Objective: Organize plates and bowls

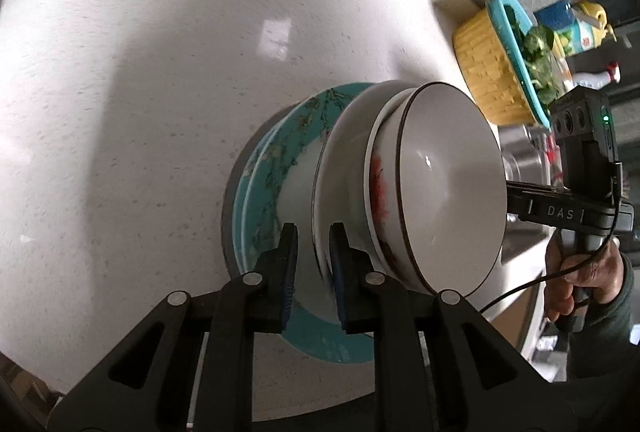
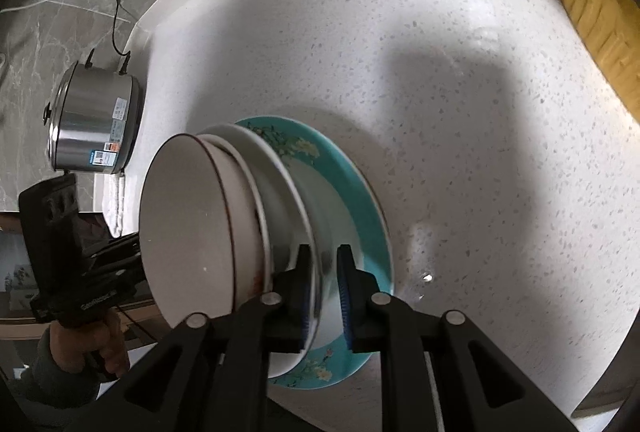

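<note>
Stack, nested for storage: three white bowls [image 1: 448, 184] on teal floral plates [image 1: 264, 168], resting on the speckled counter [image 1: 140, 92]; left gripper [image 1: 312, 272] and right gripper [image 2: 324, 292] each straddle the lowest bowl's rim from opposite sides, jaws slightly parted, likely releasing.

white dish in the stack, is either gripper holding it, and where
Neither seems to grip: the left gripper and right gripper each straddle the white dish's rim, with gaps at the pads.
</note>
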`<state>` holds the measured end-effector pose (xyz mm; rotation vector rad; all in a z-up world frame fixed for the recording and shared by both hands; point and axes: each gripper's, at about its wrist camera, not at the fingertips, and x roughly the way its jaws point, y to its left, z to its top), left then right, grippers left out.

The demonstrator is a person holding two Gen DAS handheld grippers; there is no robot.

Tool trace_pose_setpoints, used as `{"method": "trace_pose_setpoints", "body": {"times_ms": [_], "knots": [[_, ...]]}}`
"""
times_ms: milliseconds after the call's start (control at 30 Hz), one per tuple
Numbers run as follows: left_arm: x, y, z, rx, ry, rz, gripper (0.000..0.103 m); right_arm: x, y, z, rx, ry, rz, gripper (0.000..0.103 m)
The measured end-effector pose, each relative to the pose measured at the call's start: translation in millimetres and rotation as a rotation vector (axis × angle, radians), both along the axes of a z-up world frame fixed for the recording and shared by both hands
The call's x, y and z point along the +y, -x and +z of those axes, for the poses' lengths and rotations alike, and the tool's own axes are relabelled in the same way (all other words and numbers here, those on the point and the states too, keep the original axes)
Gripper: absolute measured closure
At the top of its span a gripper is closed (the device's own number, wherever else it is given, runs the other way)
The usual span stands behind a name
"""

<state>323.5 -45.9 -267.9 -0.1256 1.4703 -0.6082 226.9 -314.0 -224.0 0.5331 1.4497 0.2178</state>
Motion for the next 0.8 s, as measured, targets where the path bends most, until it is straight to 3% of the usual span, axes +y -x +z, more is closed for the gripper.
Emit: {"method": "trace_pose_setpoints", "body": {"times_ms": [67, 200, 267, 333, 400, 433, 500, 600, 800], "knots": [[4.2, 5.7, 5.6, -0.025, -0.005, 0.018, 0.085, -2.3, 0.9, 1.3, -0.012, 0.022, -0.004, 0.071], [16.6, 20.8, 28.1, -0.113, -0.015, 0.035, 0.085, -5.9, 8.7, 8.7, -0.047, 0.038, -0.021, 0.068], [21.7, 26.0, 38.4, -0.144, -0.01, 0.049, 0.085, -8.2, 14.0, 13.5, -0.07, 0.023, -0.047, 0.058], [26.9, 34.0, 53.1, -0.201, -0.019, 0.052, 0.085, -8.9, 20.2, 21.0, -0.095, 0.034, -0.072, 0.055], [32.8, 42.2, 66.2, -0.253, -0.027, 0.055, 0.075, -8.9, 29.6, 30.9, -0.127, 0.053, -0.096, 0.052], [38.0, 47.9, 73.6, -0.284, -0.031, 0.061, 0.07, -8.8, 34.0, 34.6, -0.138, 0.049, -0.109, 0.041], [47.7, 59.0, 87.4, -0.341, -0.053, 0.077, 0.046, -6.5, 44.1, 43.7, -0.161, 0.059, -0.124, 0.033], [63.3, 73.5, 102.6, -0.406, -0.063, 0.104, 0.043, 1.9, 60.1, 55.8, -0.196, 0.118, -0.125, 0.025], [91.1, 106.8, 130.7, -0.476, -0.102, 0.176, 0.042, 16.7, 91.8, 75.9, -0.266, 0.189, -0.178, 0.024]]}}
